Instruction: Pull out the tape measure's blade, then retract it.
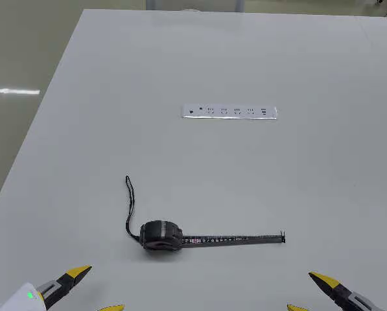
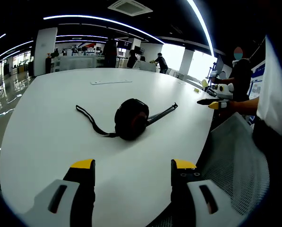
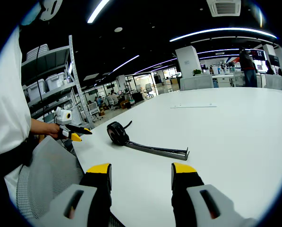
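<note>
**Tape measure lies part-drawn on the desk, both grippers hovering empty**

A black tape measure [image 1: 161, 234] sits on the near half of the white desk [image 1: 297, 168]. Its blade [image 1: 235, 240] is out and lies flat towards 3 o'clock from the case, ending in a small upturned hook [image 1: 282, 237]. A thin wrist strap [image 1: 128, 201] trails from the case towards 11 o'clock, and a white power strip [image 1: 229, 112] lies well apart at 12 o'clock.

The left gripper [image 1: 96, 289] is at 7 o'clock of the case and the right gripper [image 1: 310, 293] at 5 o'clock of the hook. Both have their yellow-tipped jaws spread wide, hold nothing and touch nothing.

The case looks compact and dense, and it would probably skate on the smooth desk unless clamped across its flat sides. The blade is thin sprung steel, stiff along its length but quick to kink, and it would likely whip back if released. The best hold is probably the hook end, pinched flat by the right jaws while the left jaws steady the case. With the blade partly out, the pull seems partly done and the retraction not yet made.
</note>
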### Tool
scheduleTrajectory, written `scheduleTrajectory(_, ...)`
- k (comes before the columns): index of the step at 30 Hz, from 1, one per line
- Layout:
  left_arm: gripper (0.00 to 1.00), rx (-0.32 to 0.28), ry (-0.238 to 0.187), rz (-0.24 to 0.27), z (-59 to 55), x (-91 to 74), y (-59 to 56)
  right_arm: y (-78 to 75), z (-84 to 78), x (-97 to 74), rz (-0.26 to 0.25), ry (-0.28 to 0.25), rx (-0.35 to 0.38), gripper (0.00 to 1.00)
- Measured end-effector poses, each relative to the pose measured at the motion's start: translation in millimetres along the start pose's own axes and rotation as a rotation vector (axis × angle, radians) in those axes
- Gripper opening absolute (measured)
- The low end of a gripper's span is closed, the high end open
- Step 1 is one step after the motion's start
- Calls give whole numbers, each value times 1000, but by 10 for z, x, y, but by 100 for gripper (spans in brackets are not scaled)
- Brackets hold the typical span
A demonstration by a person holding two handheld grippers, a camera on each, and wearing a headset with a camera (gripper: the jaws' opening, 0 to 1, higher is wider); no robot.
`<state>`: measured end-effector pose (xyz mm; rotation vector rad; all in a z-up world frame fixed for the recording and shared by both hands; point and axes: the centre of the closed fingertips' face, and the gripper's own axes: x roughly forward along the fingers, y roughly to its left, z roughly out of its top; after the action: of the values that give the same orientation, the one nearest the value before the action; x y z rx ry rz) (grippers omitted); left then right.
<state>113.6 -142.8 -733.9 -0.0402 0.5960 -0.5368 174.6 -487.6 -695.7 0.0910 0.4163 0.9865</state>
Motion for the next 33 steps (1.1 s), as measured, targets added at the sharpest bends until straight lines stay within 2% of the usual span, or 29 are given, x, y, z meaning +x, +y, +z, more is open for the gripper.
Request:
scheduleTrajectory(5,63,6,20,13,-1,53,-2,-6,30,42,-4,-7,-2,51)
scheduleTrajectory(17,63,-10,10,59,85,149,49,-36,5,136,8,11,-19,51)
scheduleTrajectory(28,68,-20,-15,85,223,336,-32,-68,12,146,4,12,-15,50)
scheduleTrajectory(31,69,-30,-15,109,242,391,-30,-72,19,146,1,10,-12,50)
scheduleTrajectory(33,70,-22,-12,99,257,425,-74,-72,24,148,2,10,-12,50)
